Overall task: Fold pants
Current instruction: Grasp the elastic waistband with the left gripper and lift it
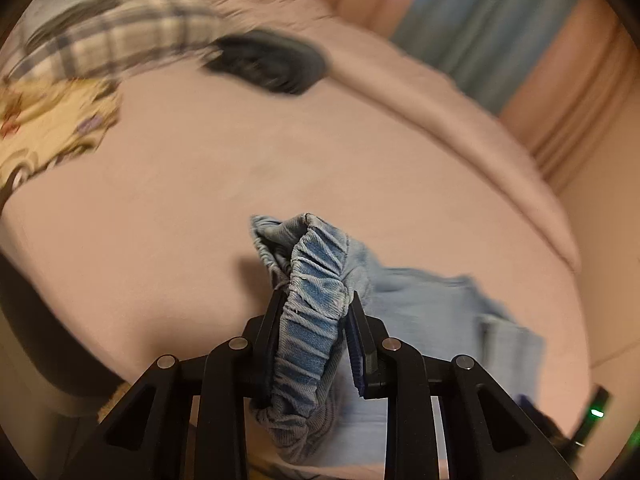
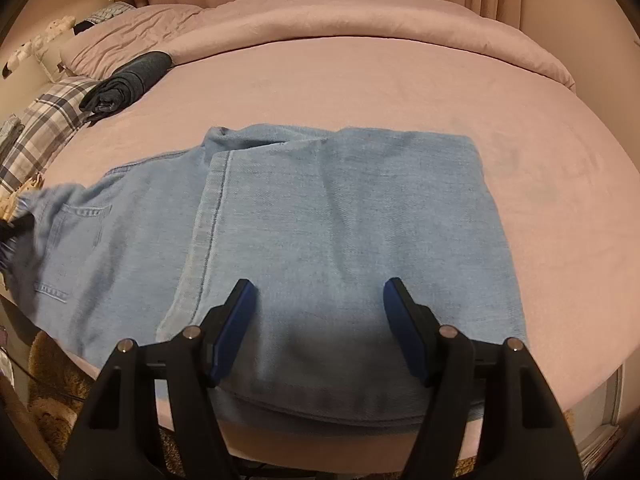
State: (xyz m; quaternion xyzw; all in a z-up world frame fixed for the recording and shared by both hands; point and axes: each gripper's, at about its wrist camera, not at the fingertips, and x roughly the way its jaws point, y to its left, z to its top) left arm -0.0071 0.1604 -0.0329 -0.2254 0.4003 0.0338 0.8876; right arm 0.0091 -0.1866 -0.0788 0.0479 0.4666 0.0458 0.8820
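Light blue denim pants [image 2: 340, 216] lie partly folded on a pink bed [image 2: 360, 80], legs doubled over at the right and the waist end at the left. My left gripper [image 1: 316, 304] is shut on the gathered elastic waistband [image 1: 316, 284], which bunches up between its jaws and is lifted off the bed. From the right wrist view that left gripper [image 2: 16, 224] shows at the far left edge, at the waist. My right gripper [image 2: 318, 300] hovers open over the near part of the folded legs, with only flat denim below its fingers.
A rolled dark garment [image 2: 128, 80] lies at the back left of the bed beside plaid bedding [image 2: 44, 132] and a pink pillow [image 2: 132, 32]. A folded pink duvet [image 2: 360, 16] runs along the far edge. A brown rug [image 2: 56, 384] shows below the bed's near left edge.
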